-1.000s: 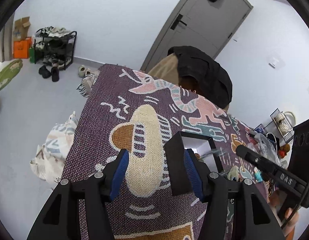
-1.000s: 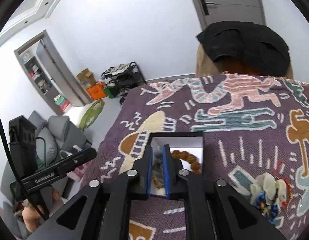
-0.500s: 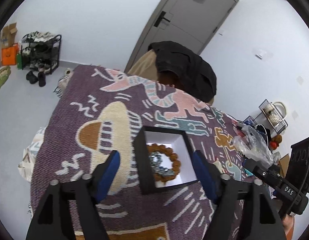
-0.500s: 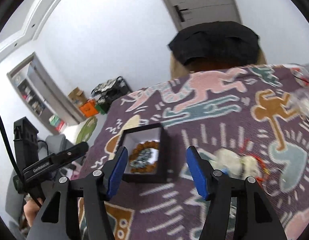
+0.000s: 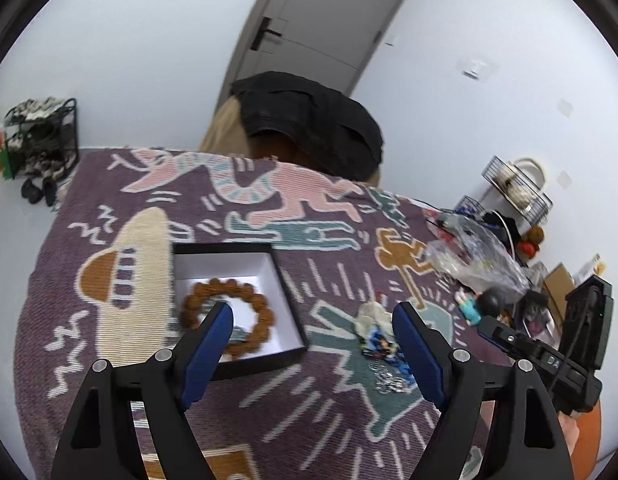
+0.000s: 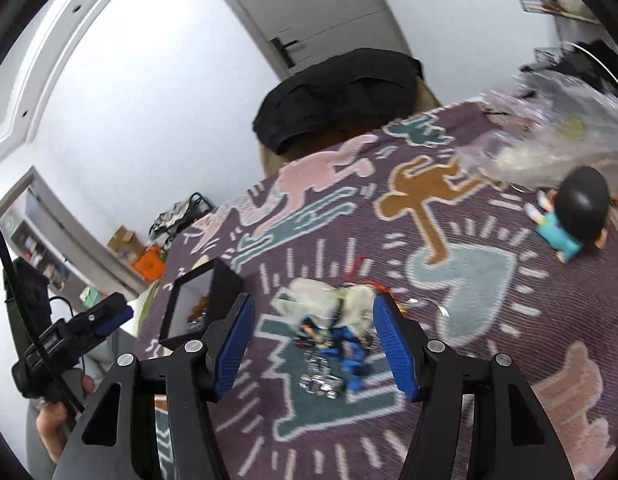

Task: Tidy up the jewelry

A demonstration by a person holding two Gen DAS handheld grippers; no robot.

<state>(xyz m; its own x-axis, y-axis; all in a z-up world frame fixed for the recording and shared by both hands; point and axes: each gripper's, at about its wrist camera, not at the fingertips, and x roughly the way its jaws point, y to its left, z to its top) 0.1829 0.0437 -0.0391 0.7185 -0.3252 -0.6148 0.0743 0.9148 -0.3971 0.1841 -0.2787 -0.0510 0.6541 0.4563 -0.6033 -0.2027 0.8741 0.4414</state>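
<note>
Grippers both just opened, empty: right gripper moved off box to the jewelry pile at 12 o'clock; left gripper idle.

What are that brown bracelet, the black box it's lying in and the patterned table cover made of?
The bracelet looks like matte, knobbly wooden or seed beads. The box seems rigid card, matte black outside and plain white inside, with crisp thin walls. The cover is woven cloth; its ribbed weave shows.
</note>
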